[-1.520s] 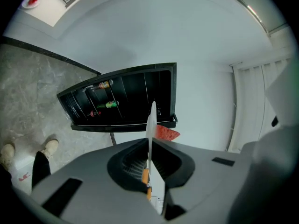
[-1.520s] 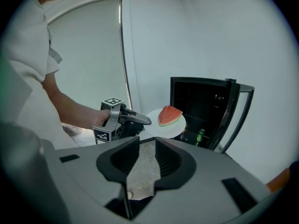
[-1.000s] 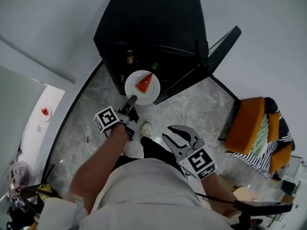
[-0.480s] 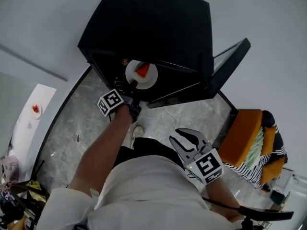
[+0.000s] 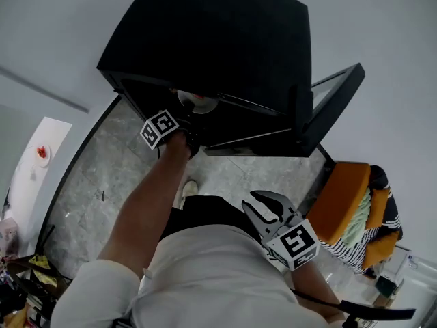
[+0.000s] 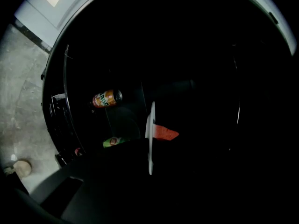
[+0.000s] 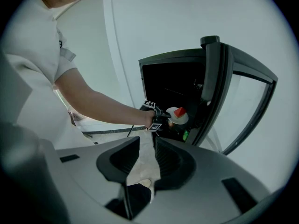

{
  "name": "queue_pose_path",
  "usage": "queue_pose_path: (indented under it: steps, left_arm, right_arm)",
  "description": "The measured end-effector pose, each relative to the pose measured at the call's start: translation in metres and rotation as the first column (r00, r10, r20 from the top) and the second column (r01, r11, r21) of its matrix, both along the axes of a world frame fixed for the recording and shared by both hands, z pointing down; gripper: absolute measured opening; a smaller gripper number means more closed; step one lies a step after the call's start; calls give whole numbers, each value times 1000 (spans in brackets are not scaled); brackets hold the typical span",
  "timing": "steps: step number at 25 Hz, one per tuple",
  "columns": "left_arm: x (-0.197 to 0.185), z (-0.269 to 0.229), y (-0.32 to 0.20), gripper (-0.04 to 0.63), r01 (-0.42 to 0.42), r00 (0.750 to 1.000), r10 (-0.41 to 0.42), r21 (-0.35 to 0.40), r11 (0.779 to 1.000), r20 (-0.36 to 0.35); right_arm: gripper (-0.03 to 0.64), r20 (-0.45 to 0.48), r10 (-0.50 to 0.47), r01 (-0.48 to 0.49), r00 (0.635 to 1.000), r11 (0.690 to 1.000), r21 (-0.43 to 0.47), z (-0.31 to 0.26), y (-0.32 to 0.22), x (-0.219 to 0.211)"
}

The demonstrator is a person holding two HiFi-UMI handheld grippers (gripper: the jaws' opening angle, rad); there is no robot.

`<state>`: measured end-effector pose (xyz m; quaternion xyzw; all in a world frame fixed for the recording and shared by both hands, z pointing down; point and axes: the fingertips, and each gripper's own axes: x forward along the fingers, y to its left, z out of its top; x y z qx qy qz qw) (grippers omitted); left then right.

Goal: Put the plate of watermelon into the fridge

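Observation:
A white plate point(image 5: 196, 102) with a red watermelon wedge point(image 7: 180, 111) sits just inside the open black fridge point(image 5: 212, 39). In the head view the fridge's top edge hides most of it. My left gripper point(image 5: 186, 118) is shut on the plate's near rim, at the fridge mouth. In the left gripper view the plate point(image 6: 150, 134) shows edge-on in the dark interior, the wedge point(image 6: 164, 133) on its right side. My right gripper point(image 5: 254, 199) hangs low by the person's hip. A narrow gap shows between its fingers and nothing is in it.
The fridge door point(image 5: 334, 108) stands open to the right. An orange can point(image 6: 106, 98) and a green can point(image 6: 114, 142) lie inside the fridge. An orange chair point(image 5: 345, 197) with striped cloth stands at the right. A white table point(image 5: 27, 176) at the left bears another small plate.
The left gripper has carried the plate forward and down, from in front of the fridge to inside its opening. The right gripper has shifted slightly.

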<state>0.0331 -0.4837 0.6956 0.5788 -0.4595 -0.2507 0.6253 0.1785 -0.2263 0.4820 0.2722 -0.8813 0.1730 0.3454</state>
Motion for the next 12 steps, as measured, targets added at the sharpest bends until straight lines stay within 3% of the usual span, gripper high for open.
queue_pose_path:
  steps: [7, 12]
  left_arm:
    - [0, 9, -8, 23, -3, 999, 5, -34, 999, 44]
    - [-1, 12, -8, 23, -21, 984, 36, -88, 996, 176]
  right_arm:
    - [114, -3, 20, -20, 1000, 1000, -6, 6, -6, 4]
    - [115, -4, 21, -21, 1000, 1000, -11, 7, -6, 4]
